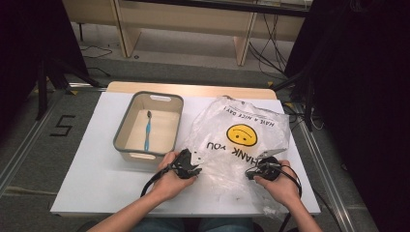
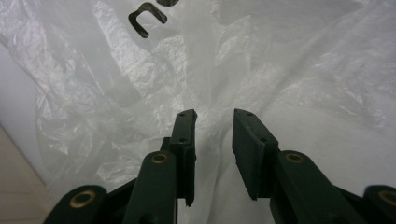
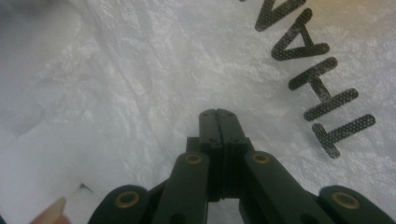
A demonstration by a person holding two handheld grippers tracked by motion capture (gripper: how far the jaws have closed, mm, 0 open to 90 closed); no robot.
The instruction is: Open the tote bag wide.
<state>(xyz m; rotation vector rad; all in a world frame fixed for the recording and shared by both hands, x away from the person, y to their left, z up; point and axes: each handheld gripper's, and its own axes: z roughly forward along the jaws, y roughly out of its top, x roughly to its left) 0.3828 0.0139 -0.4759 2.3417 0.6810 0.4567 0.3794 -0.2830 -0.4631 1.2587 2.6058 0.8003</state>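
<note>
A crinkled white plastic bag printed with a yellow smiley face is lying on the white bench, just right of a grey bin holding a blue toothbrush. The left hand-held gripper is resting at the bag's near-left edge; in the left gripper view its jaws are standing partly apart over the film, gripping nothing. The right hand-held gripper is sitting on the bag's near-right part, below the printed lettering, its jaws pressed fully together in the right gripper view; whether film is pinched between them cannot be told.
</note>
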